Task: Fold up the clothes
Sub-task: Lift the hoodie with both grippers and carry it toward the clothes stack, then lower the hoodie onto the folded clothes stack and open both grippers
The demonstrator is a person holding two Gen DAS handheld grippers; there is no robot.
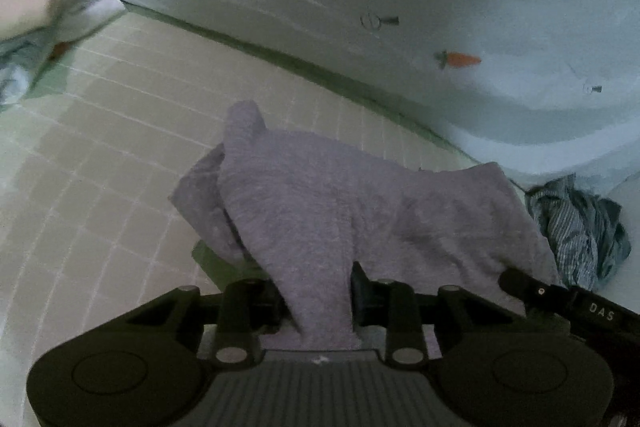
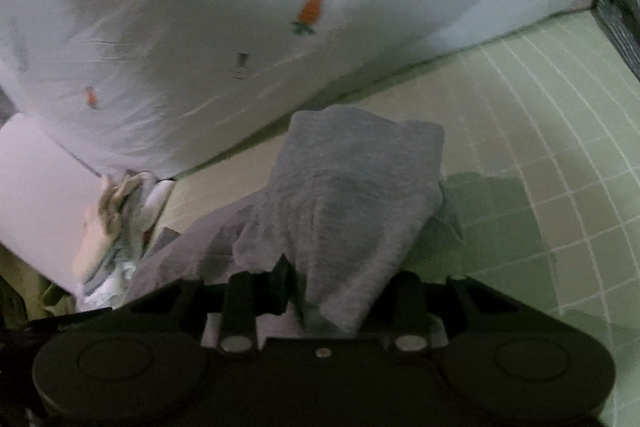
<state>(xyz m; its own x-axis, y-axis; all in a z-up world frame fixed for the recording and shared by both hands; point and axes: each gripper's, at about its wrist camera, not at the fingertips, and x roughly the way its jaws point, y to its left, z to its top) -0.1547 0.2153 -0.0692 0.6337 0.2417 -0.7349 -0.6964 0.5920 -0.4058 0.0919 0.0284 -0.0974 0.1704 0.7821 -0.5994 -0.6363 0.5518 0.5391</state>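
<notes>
Left wrist view: left claw (image 1: 316, 301) clenched on an edge of the grey garment (image 1: 340, 203), lifted off the green gridded mat (image 1: 100, 131), apparently to spread it for folding. Striped cloth (image 1: 580, 227) bunched at right; a blurred pile far left is unreadable.

Right wrist view: right claw (image 2: 340, 291) grips the same grey garment (image 2: 352, 187); its right finger is buried in cloth. Carrot-print sheet (image 2: 200, 27) behind.

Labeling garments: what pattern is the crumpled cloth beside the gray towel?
Blue-and-white stripes, clearest in left wrist view.
</notes>
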